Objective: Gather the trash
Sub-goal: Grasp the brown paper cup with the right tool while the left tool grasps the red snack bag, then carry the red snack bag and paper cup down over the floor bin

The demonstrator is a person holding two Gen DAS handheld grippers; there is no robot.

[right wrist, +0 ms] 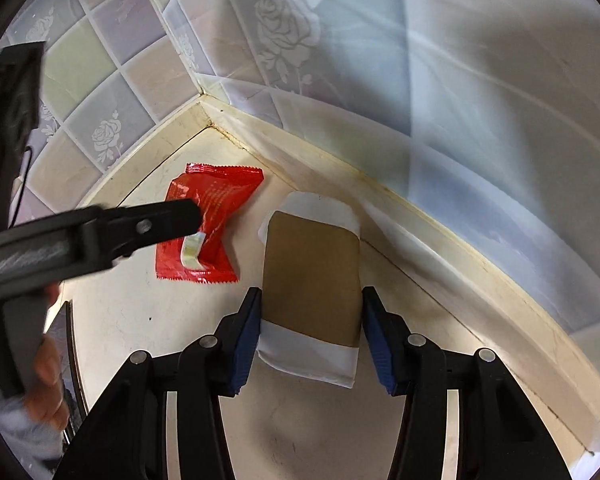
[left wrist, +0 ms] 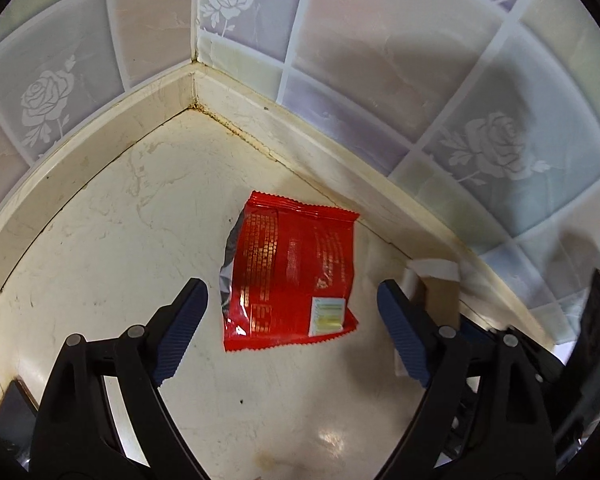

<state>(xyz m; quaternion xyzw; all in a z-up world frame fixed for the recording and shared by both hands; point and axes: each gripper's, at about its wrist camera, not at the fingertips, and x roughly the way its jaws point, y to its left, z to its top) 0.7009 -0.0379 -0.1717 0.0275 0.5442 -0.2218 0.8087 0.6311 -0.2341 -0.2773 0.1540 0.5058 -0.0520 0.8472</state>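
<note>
A red snack wrapper point(left wrist: 290, 276) lies flat on the cream marble counter point(left wrist: 120, 220) near the tiled corner. My left gripper point(left wrist: 292, 292) is open, its blue-padded jaws either side of the wrapper's near half and above it. The wrapper also shows in the right wrist view point(right wrist: 210, 216), with the left gripper's finger over it. A brown and white paper packet point(right wrist: 312, 280) lies beside the wrapper by the right wall. My right gripper point(right wrist: 310, 300) is open with its jaws straddling the packet's near end; the left pad is at the packet's edge, the right a little apart.
Tiled walls with rose patterns point(left wrist: 492, 148) meet at a corner point(left wrist: 194, 76) behind the trash, with a raised cream ledge point(left wrist: 340, 148) along both. A dark edge point(right wrist: 70, 344), perhaps a sink rim, runs at the counter's left. A hand point(right wrist: 48, 376) holds the left gripper.
</note>
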